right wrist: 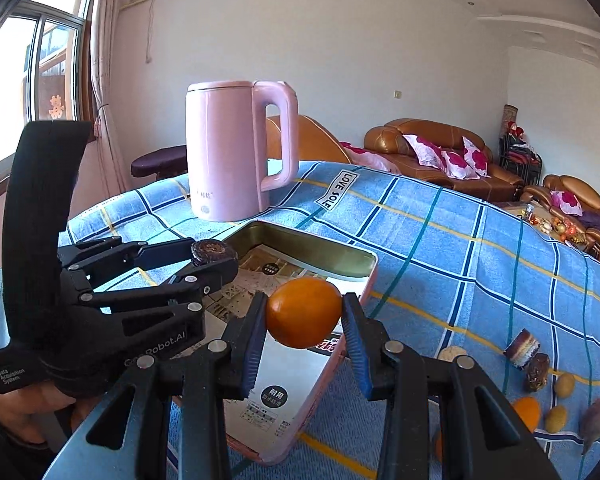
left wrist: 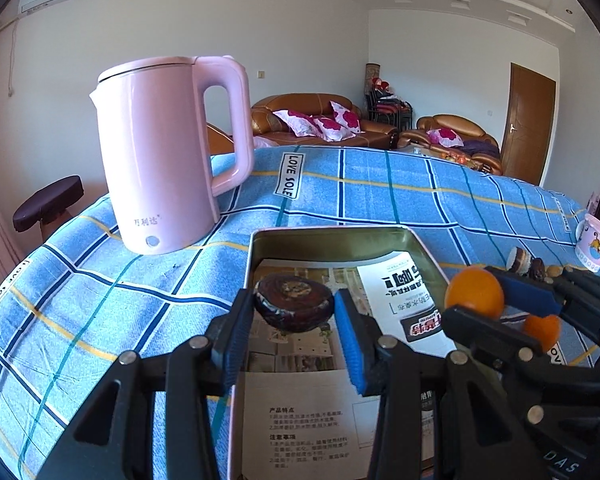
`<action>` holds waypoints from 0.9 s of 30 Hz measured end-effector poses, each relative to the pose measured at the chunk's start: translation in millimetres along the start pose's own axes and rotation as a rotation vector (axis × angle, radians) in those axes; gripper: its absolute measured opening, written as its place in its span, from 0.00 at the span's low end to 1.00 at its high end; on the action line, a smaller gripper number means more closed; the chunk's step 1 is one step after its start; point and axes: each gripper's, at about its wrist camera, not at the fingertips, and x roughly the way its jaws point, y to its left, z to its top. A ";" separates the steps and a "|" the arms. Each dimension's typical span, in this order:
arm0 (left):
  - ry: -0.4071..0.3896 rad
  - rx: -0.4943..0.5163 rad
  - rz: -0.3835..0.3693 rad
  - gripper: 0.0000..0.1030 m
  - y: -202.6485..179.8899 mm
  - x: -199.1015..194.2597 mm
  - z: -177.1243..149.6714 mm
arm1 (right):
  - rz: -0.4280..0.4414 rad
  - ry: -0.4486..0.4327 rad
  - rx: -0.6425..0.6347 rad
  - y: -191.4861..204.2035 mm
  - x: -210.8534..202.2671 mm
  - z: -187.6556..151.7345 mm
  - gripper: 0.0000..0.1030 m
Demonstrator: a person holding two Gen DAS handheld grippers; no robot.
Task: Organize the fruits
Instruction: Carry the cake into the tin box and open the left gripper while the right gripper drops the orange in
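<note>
Sunlit living room with brown leather sofas at the upper right of both views; a blue checked cloth is covering the table across the middle of each frame. A pink plastic kettle, smooth and cylindrical with a loop handle, is standing on the cloth just behind a shallow rectangular metal tin with rounded corners, lined with printed paper leaflets.

Step in hand: both fruits are being carried over the tin for placing. The left hand-held gripper is clenching a dark brown, flattened round fruit with a glossy, wrinkled skin, hanging over the tin's interior at the centre of the left wrist view. The right hand-held gripper is grasping a smooth, matte orange fruit, roughly oval, at the lower centre of the right wrist view; it appears to be over the tin's near right edge, though the fisheye makes this hard to confirm.

Next move, as a judgement: each gripper is needing to lower toward the paper lining and release, one beside the other, so the round fruits are not rolling together or out.

Remaining loose items are lying on the cloth at the lower right: small yellowish ovals, another orange piece, a striped brown piece and a dull purple tapered one.
</note>
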 end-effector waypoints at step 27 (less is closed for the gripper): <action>-0.077 -0.005 0.034 0.91 -13.1 -21.8 -7.5 | -0.130 -0.037 -0.020 -23.2 -35.1 -27.2 0.66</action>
